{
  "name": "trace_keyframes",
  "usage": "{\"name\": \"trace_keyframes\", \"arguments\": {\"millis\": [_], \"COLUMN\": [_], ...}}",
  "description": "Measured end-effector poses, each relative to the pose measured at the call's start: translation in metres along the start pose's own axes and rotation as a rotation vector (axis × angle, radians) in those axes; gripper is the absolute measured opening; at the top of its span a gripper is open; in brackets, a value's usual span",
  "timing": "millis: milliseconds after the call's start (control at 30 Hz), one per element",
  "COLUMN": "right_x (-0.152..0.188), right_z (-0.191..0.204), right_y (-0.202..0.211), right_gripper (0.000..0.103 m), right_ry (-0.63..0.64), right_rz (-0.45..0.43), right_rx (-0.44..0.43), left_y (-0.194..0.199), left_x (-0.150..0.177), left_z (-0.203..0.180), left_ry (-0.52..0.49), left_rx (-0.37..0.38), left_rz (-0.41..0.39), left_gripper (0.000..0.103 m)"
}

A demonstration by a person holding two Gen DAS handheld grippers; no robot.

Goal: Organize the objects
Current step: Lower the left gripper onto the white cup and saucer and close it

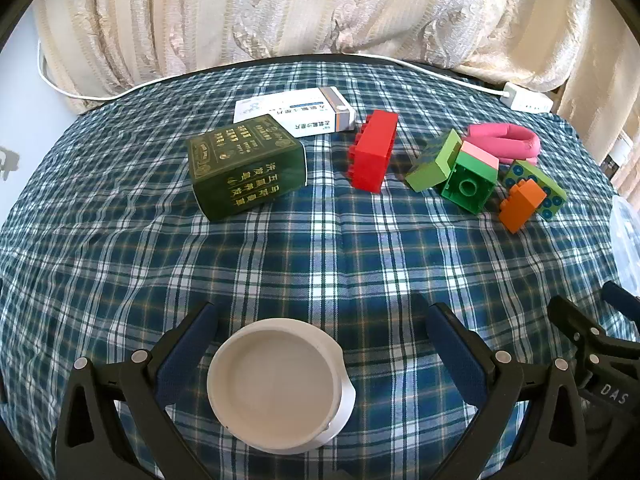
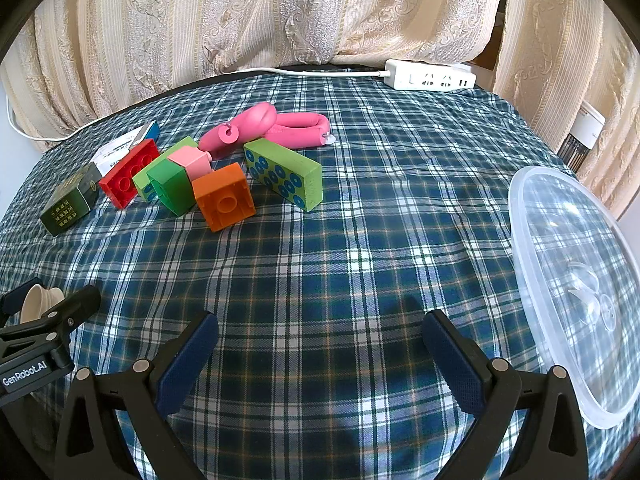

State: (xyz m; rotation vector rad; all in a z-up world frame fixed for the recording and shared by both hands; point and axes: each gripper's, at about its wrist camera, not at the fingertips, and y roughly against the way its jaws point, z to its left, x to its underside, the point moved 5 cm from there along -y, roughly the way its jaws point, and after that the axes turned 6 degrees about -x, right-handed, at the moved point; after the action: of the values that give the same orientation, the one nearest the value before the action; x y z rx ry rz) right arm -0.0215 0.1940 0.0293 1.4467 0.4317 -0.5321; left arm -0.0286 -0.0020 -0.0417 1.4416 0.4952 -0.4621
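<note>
My left gripper [image 1: 320, 320] is open over the plaid cloth, with a white round lid [image 1: 276, 386] lying between its fingers, untouched. Farther off lie a dark green box [image 1: 244, 166], a white medicine box [image 1: 296, 112], a red brick [image 1: 374, 156], green blocks [image 1: 452, 170], an orange brick [image 1: 520, 204] and a pink flexible tube [image 1: 506, 140]. My right gripper [image 2: 320, 320] is open above bare cloth, nothing between its fingers. Ahead and left of it sit the orange brick [image 2: 224, 196], a green spotted block [image 2: 286, 172], the red brick [image 2: 130, 178] and the pink tube [image 2: 272, 128].
A clear plastic container [image 2: 576, 280] stands at the right of the right gripper. A white power strip [image 2: 430, 76] and its cable run along the table's far edge, with cream curtains [image 2: 280, 12] behind. The other gripper's black frame [image 2: 36, 332] shows at the lower left.
</note>
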Motion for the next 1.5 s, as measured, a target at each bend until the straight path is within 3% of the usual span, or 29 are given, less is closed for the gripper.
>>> {"name": "trace_keyframes", "arguments": {"millis": [467,567,900,1500], "right_x": [0.000,0.000,-0.001,-0.001], "right_z": [0.000,0.000,0.000,-0.001], "right_y": [0.000,0.000,0.000,0.000], "right_gripper": [0.103,0.103,0.103,0.103], "right_ry": [0.000,0.000,0.000,-0.001], "right_rz": [-0.001,-0.001,-0.001,-0.001], "right_rx": [0.000,0.000,0.000,-0.001], "left_y": [0.002,0.006,0.015,0.014], "left_x": [-0.004,-0.005,-0.004,-0.001], "left_z": [-0.005,-0.005,0.007,0.009], "left_ry": [-0.031,-0.031,0.032,0.023], "left_rx": [0.026,0.034,0.081,0.047], "left_rz": [0.011,-0.008,-0.037,-0.024], "left_gripper": [0.103,0.097,0.094,0.094]}}
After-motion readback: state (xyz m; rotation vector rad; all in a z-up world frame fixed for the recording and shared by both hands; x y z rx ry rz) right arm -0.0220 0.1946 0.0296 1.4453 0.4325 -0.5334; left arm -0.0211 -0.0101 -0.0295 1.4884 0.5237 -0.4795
